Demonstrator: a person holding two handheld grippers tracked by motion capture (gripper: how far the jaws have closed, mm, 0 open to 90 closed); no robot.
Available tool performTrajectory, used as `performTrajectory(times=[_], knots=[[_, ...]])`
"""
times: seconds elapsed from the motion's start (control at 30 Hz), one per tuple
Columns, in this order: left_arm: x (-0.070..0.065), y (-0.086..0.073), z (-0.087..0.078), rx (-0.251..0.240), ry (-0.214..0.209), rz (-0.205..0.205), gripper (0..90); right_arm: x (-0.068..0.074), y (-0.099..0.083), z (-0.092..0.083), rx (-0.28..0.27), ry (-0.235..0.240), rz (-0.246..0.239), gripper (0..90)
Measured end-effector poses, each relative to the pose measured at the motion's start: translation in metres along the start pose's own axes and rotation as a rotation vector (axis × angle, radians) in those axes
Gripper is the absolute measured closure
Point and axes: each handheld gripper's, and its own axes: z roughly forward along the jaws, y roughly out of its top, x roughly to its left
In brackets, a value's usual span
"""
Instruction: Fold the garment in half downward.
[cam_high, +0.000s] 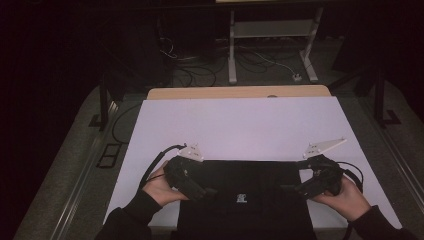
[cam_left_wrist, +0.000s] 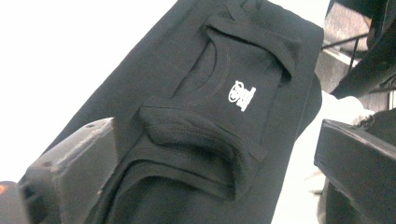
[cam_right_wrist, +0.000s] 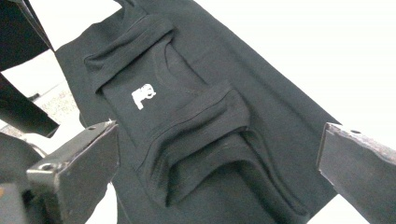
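A black T-shirt (cam_high: 250, 172) lies folded on the white sheet (cam_high: 240, 125) near the table's front edge, its small white logo (cam_high: 240, 198) facing up. My left gripper (cam_high: 206, 191) hovers over the shirt's left side and my right gripper (cam_high: 292, 189) over its right side. In the left gripper view the jaws of my left gripper (cam_left_wrist: 212, 128) stand wide apart above a folded-in sleeve (cam_left_wrist: 196, 140) beside the logo (cam_left_wrist: 242, 94), touching nothing. In the right gripper view my right gripper (cam_right_wrist: 219, 128) is just as wide above the other sleeve (cam_right_wrist: 201, 121), holding nothing.
The sheet covers a wooden table whose far edge (cam_high: 240, 92) shows. Beyond it the dark floor carries loose cables (cam_high: 200, 70) and a white stand (cam_high: 272, 30). A dark post (cam_high: 103, 105) stands at the table's left and another (cam_high: 380, 95) at its right.
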Motion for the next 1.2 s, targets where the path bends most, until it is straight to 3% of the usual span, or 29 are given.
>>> performTrajectory(times=[0.27,0.47,0.77,0.93,1.2], knots=[[0.016,-0.003,0.001,-0.019,0.014,-0.008,0.0,-0.01,0.01,-0.005,0.026,-0.029,0.004,0.0],[0.029,-0.008,-0.003,-0.05,0.029,-0.045,0.0,-0.023,0.011,-0.005,0.028,-0.03,0.012,0.0],[0.049,-0.016,-0.006,-0.055,0.024,-0.077,0.0,-0.041,0.014,-0.003,0.017,-0.041,0.017,0.0],[0.061,-0.02,-0.002,-0.025,0.032,-0.083,0.0,-0.049,0.015,0.001,0.013,-0.041,0.018,0.0],[0.073,-0.021,0.0,-0.057,0.045,-0.091,0.0,-0.06,0.016,0.006,0.007,-0.037,0.02,0.0]])
